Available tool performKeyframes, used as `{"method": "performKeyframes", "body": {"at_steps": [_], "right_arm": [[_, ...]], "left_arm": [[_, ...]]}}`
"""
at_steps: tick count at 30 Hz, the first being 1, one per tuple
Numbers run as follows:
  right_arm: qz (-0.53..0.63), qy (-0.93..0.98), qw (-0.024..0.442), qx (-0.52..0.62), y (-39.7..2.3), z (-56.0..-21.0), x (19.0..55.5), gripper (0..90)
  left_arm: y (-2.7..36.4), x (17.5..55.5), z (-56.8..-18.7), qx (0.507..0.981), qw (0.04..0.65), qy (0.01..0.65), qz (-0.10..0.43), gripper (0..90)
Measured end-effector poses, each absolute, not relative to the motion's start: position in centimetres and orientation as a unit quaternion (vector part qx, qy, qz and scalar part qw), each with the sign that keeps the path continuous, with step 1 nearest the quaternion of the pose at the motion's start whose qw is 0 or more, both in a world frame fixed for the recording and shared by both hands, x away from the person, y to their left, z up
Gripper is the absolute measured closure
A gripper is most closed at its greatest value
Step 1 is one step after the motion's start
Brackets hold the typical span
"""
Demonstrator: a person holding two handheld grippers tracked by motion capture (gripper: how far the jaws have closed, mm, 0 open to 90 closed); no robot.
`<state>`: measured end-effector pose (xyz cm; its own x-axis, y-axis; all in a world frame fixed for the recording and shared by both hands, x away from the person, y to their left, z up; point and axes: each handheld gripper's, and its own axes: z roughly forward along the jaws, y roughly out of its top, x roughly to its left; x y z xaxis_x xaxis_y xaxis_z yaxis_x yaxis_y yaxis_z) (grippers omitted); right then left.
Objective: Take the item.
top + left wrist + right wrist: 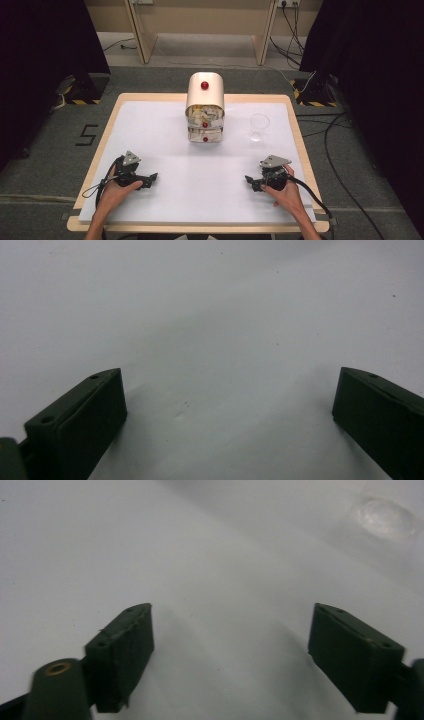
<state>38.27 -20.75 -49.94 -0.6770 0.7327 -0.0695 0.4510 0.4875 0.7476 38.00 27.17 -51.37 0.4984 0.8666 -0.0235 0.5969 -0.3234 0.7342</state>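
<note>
A cream cabinet with drawers (205,107) stands at the back middle of the white table (165,145); red knobs mark its front and its drawers hold crumpled white stuff. A clear glass (259,127) stands to its right, and its base (384,517) appears at the top right of the right gripper view. My left gripper (152,177) rests near the front left, held by a hand, jaws wide apart over bare table (225,340). My right gripper (250,181) rests near the front right, also open, nothing between its fingers (125,650).
The table has a wooden rim (300,145). Cables (345,165) run on the floor to the right. A wooden frame (145,35) stands behind the table. Dark curtains hang at both sides.
</note>
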Motion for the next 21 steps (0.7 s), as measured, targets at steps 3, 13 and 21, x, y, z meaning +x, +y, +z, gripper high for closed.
{"method": "performKeyframes", "body": {"at_steps": [3, 13, 21], "right_arm": [[0.377, 0.835, 0.199, 0.349, -20.8, -49.6, 38.2, 18.5], [0.399, 0.827, 0.237, 0.316, -18.6, -47.6, 38.6, 17.8], [0.431, 0.818, 0.248, 0.288, -15.4, -45.0, 40.0, 21.3]], "left_arm": [[27.2, 38.0, -51.4, 0.791, 0.352, 0.463, 0.191, 0.0], [27.2, 38.0, -51.4, 0.791, 0.352, 0.463, 0.192, 0.0], [27.2, 38.0, -51.4, 0.791, 0.352, 0.463, 0.192, 0.0]]}}
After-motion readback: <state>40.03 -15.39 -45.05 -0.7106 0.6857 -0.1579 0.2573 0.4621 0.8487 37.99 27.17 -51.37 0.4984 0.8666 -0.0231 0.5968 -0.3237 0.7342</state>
